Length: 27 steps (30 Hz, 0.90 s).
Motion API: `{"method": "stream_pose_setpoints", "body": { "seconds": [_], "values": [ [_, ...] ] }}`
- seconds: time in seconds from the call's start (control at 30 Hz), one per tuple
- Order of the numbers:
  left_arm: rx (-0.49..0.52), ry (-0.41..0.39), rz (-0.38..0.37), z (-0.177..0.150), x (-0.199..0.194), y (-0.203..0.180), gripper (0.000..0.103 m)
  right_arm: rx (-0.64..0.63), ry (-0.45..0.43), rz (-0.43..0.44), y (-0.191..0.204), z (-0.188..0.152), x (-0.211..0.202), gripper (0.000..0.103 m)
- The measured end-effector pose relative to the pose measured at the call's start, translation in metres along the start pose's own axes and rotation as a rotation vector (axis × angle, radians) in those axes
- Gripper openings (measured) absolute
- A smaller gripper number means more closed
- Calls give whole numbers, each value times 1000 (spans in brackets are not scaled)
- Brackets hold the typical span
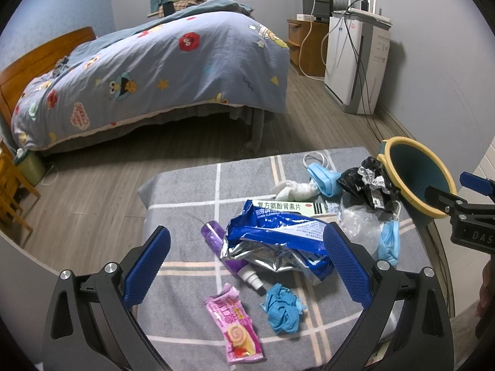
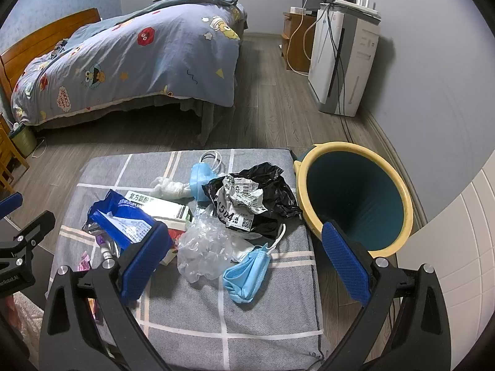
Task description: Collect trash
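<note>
The left gripper [image 1: 247,266] hung wide open over the grey checked cushion [image 1: 185,216], holding nothing; its blue pads framed a crumpled blue foil wipes packet [image 1: 278,241] without touching it. Under that packet's 8 o'clock edge lay a purple spray bottle [image 1: 222,247], its white nozzle pointing toward 5 o'clock. At 6 o'clock from the packet sat a pink snack wrapper [image 1: 233,324], and just beside it, at its 3 o'clock, a balled blue glove [image 1: 283,309]. A green-and-white medicine box [image 1: 294,207] lay at 12 o'clock from the packet, touching it.

The right gripper [image 2: 247,256] was likewise spread wide and empty. Between its pads, in the right wrist view, lay a clear crumpled plastic film [image 2: 204,247] and a blue face mask [image 2: 247,275], the mask at 4 o'clock from the film and touching it. At 12 o'clock from these was a black plastic bag [image 2: 278,198] with a crumpled white shipping label [image 2: 241,204] on top. A second blue mask [image 2: 201,179] and a white tissue wad [image 2: 170,188] lay at 10 o'clock from the bag.

The teal bin with a yellow rim [image 2: 355,151] stood tilted at 3 o'clock from the cushion, its rim just beside the black bag, with nothing visible inside. A bed with a cartoon duvet [image 2: 139,61] occupied the 11 o'clock background.
</note>
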<state>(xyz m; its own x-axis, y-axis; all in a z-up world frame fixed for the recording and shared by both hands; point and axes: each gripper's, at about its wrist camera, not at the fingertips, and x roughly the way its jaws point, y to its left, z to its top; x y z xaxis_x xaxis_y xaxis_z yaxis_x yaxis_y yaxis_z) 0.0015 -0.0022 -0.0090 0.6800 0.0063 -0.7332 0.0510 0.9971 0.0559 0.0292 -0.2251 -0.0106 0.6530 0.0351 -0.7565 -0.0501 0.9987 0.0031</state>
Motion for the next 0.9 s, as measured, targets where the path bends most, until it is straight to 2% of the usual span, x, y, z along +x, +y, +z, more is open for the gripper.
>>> {"method": "stream_pose_setpoints", "body": {
  "seconds": [0.9],
  "values": [
    [0, 2, 1, -2, 1, 1, 98, -1, 6, 2, 1, -2, 1, 97]
  ]
}}
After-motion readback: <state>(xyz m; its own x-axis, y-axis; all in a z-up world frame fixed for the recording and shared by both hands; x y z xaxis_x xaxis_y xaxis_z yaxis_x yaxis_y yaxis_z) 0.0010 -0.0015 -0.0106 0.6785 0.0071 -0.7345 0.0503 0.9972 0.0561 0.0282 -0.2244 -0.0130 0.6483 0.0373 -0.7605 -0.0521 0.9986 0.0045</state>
